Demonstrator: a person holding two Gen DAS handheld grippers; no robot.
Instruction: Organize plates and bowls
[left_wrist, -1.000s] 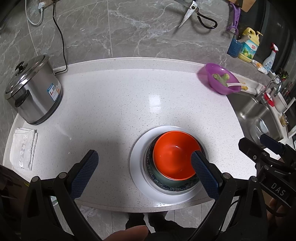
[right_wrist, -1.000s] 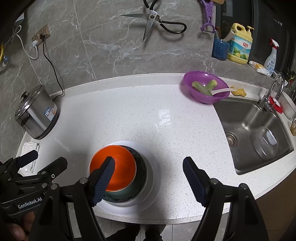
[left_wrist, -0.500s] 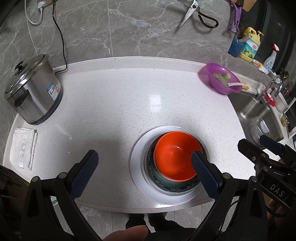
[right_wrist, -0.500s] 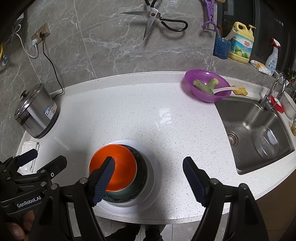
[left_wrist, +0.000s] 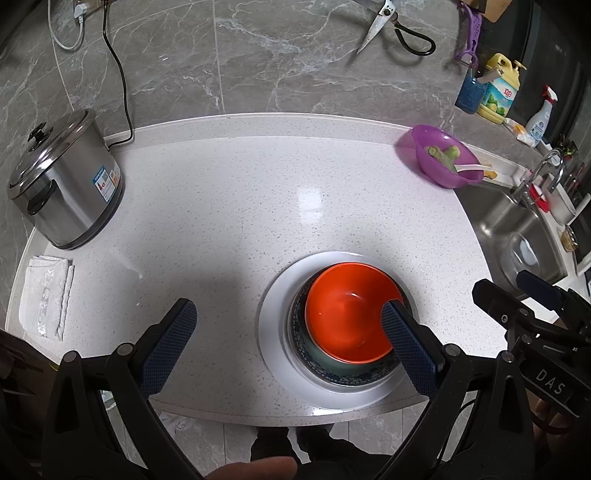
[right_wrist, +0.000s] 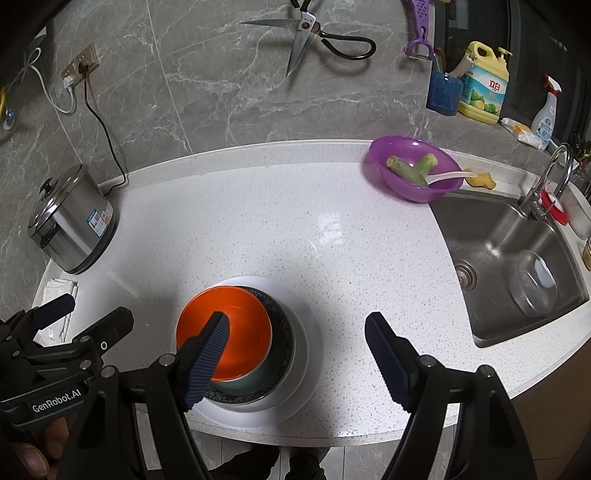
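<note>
An orange bowl (left_wrist: 347, 314) sits nested in a dark blue-patterned bowl (left_wrist: 351, 378), which stands on a white plate (left_wrist: 277, 332) near the counter's front edge. The same stack shows in the right wrist view: orange bowl (right_wrist: 236, 325), dark bowl (right_wrist: 280, 339), plate (right_wrist: 310, 339). My left gripper (left_wrist: 288, 339) is open and empty above the counter, its right finger over the stack. My right gripper (right_wrist: 295, 354) is open and empty, its left finger over the orange bowl.
A steel rice cooker (left_wrist: 62, 188) stands at the left with a folded cloth (left_wrist: 44, 295) in front of it. A purple bowl with vegetable pieces and a spoon (right_wrist: 413, 170) sits by the sink (right_wrist: 509, 258). Scissors and bottles are at the back wall.
Both grippers have drawn back slightly from the counter; the stack of plate and bowls has not moved.
</note>
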